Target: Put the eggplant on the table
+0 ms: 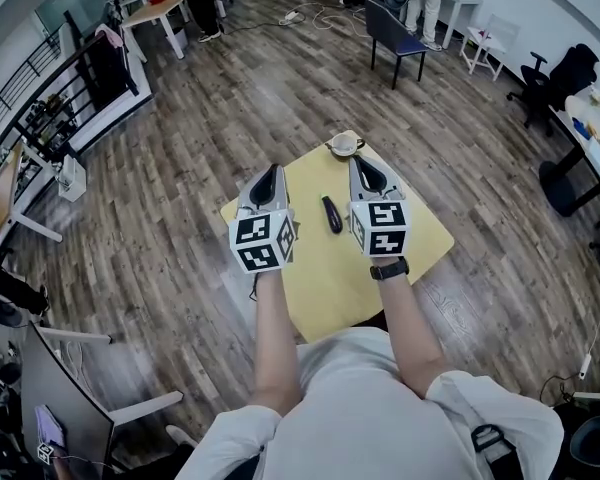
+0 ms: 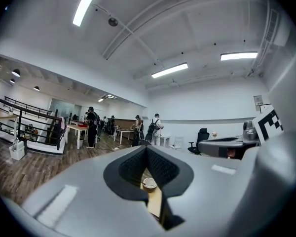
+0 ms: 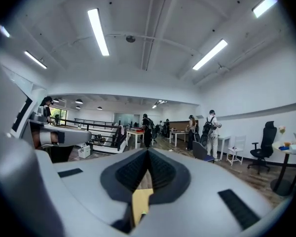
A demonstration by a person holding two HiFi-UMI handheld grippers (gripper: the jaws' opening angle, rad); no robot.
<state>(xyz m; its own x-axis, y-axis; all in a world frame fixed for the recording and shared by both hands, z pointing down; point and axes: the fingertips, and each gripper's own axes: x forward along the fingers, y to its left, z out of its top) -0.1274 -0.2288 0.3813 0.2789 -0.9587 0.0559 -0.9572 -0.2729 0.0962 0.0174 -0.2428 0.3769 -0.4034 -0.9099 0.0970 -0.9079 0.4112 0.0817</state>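
eggplant (image 1: pixel 331 214) on yellow table (image 1: pixel 420 238), cup (image 1: pixel 344 145) beyond

Both the left gripper (image 2: pixel 146 149) and the right gripper (image 3: pixel 148 152) are showing smooth, matt grey plastic shells, with black ribbed pads (image 2: pixel 160 168) looking rubbery and dull, and the marker cubes (image 1: pixel 263 240) are reading as flat black-and-white print. The table (image 1: pixel 320 298) is presenting a smooth, matt yellow top, and the eggplant (image 1: pixel 331 214) is lying there dark and smooth-skinned. The floor (image 1: pixel 180 198) is showing grainy, streaked wood planks with a faint sheen; the shirt (image 1: pixel 380 408) is creasing like soft white cloth.
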